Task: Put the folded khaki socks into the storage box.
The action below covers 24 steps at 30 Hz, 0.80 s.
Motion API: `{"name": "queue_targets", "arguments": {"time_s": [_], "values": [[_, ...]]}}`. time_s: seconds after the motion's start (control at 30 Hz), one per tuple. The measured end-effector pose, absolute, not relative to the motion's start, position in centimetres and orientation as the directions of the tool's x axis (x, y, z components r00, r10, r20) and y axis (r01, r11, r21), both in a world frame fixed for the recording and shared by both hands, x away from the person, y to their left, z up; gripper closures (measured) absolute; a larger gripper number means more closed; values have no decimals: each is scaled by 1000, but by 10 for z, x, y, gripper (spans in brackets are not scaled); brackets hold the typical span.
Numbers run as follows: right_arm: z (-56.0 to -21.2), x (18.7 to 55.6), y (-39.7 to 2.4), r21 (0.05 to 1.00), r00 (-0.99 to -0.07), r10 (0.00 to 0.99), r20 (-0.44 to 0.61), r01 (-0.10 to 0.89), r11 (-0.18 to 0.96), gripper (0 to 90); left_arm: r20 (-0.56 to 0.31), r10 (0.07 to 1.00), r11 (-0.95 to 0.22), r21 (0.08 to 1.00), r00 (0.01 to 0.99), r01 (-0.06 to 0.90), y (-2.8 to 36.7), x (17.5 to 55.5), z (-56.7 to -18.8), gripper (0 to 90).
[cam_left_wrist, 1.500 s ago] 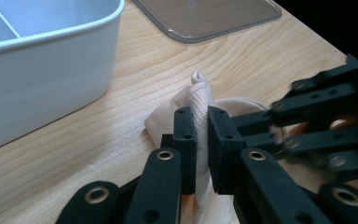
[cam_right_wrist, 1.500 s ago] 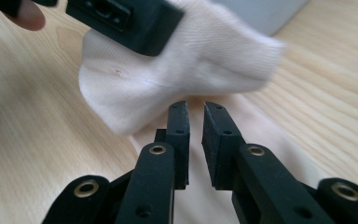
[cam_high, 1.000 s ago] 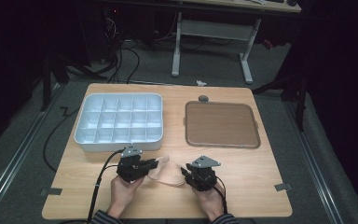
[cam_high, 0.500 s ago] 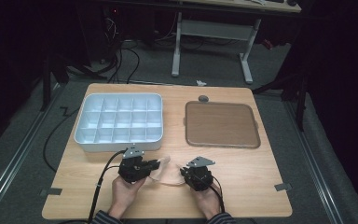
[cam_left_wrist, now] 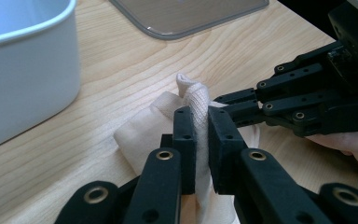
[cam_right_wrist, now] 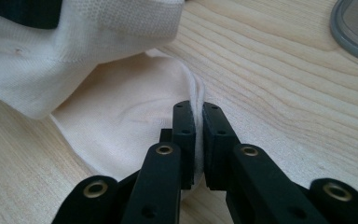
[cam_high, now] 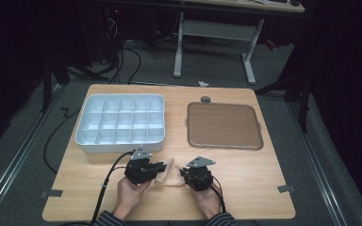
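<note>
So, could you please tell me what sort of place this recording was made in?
Probably a lab or workshop set up for recording: a light wooden table on grey carpet, black cables trailing across the floor, and a white-legged desk frame behind in a darkened room.

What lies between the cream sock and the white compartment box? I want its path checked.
Nothing visible. The sock, pinched by both hand-held grippers, left and right, lies just in front of the compartment box, with bare table between.
</note>
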State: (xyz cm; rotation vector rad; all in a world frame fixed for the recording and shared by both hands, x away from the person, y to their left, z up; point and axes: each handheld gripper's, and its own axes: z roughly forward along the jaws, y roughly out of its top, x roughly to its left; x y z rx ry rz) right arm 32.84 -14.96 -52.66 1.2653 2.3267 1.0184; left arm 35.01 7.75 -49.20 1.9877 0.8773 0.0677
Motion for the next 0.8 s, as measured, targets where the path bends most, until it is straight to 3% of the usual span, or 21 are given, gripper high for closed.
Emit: {"name": "queue_targets", "arguments": {"time_s": [0.8], "values": [[-527, 329, -148, 708, -578, 815, 40, 592, 385, 850, -294, 589, -336, 758, 753, 559, 56, 351, -509, 827]]}}
